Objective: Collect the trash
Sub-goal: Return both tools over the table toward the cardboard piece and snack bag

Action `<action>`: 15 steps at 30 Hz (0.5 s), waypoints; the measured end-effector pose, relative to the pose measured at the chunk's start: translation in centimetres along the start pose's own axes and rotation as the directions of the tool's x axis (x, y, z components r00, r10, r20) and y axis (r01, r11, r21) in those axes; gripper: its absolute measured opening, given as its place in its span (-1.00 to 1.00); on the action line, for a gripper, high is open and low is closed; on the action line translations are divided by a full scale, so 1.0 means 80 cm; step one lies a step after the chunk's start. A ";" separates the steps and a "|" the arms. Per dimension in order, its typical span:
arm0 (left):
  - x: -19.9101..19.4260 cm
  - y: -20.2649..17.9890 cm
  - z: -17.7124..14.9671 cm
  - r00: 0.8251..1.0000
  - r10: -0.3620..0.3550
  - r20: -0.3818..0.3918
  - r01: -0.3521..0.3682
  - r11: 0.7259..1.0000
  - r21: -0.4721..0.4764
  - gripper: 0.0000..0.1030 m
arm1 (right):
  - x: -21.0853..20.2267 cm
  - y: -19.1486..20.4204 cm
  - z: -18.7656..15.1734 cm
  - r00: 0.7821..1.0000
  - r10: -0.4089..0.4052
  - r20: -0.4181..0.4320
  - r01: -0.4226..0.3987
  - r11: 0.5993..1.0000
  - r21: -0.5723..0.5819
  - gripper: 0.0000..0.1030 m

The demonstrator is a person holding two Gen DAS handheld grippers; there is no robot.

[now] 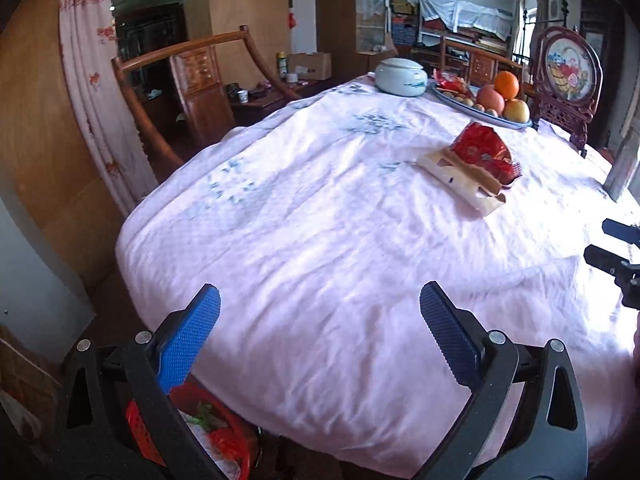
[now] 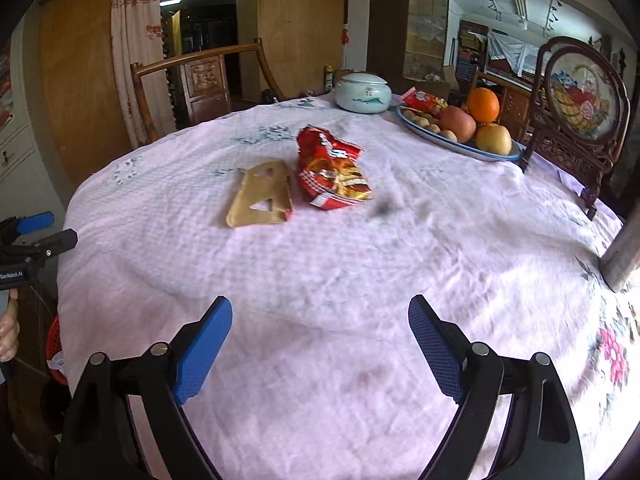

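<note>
My left tool [image 1: 320, 336] hides most of the red basket [image 1: 224, 436] below the counter's [image 2: 320, 280] near edge. Both tools, left and right [image 2: 320, 344], tilt downward, spread, empty. Chip bag [image 2: 334, 172] and cardboard piece [image 2: 262, 196] lie mid-counter.

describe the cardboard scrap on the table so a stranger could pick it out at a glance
Start at the round table under the pink tablecloth. Near its middle, short of the fruit platter, lies a red snack bag; the cardboard scrap lies flat just left of it. It is plain tan, with cut-out holes.
</note>
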State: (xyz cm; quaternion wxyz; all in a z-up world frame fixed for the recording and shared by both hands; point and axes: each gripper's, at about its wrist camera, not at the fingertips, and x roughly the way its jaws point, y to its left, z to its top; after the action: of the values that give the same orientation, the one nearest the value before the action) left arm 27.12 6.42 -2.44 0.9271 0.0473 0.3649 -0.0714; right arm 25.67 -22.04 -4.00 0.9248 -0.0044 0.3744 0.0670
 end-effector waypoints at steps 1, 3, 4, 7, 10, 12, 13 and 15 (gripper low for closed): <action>0.006 -0.012 0.009 1.000 -0.011 -0.001 0.011 1.000 0.015 0.87 | 0.000 -0.009 -0.002 1.000 0.000 -0.003 0.000 1.000 0.014 0.71; 0.017 -0.039 0.027 1.000 -0.030 -0.007 0.031 0.999 0.045 0.87 | 0.002 -0.028 -0.005 1.000 0.017 -0.004 -0.016 0.998 0.061 0.71; 0.024 -0.050 0.036 0.999 -0.041 -0.012 0.041 0.998 0.056 0.87 | 0.003 -0.036 -0.006 1.000 0.028 -0.002 -0.027 0.996 0.089 0.72; 0.049 -0.082 0.063 0.995 -0.090 -0.041 0.093 0.993 0.071 0.87 | 0.010 -0.054 -0.009 0.998 0.064 -0.021 -0.060 0.985 0.160 0.72; 0.079 -0.113 0.091 0.988 -0.142 -0.069 0.146 0.987 0.065 0.87 | 0.018 -0.064 -0.012 0.993 0.102 -0.056 -0.088 0.974 0.207 0.72; 0.100 -0.133 0.109 0.982 -0.165 -0.092 0.171 0.983 0.061 0.87 | 0.024 -0.068 -0.014 0.990 0.120 -0.072 -0.100 0.967 0.233 0.72; 0.111 -0.142 0.116 0.981 -0.169 -0.099 0.175 0.983 0.062 0.87 | 0.026 -0.070 -0.015 0.989 0.126 -0.080 -0.103 0.964 0.244 0.72; 0.131 -0.157 0.125 0.979 -0.166 -0.116 0.174 0.983 0.060 0.87 | 0.032 -0.073 -0.017 0.986 0.140 -0.094 -0.111 0.959 0.261 0.72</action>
State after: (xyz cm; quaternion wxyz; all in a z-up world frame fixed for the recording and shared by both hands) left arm 39.29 -8.41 -2.72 0.8938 0.0521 0.4154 -0.1604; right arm 27.30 -27.62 -6.95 0.8892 0.1346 0.4306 0.0765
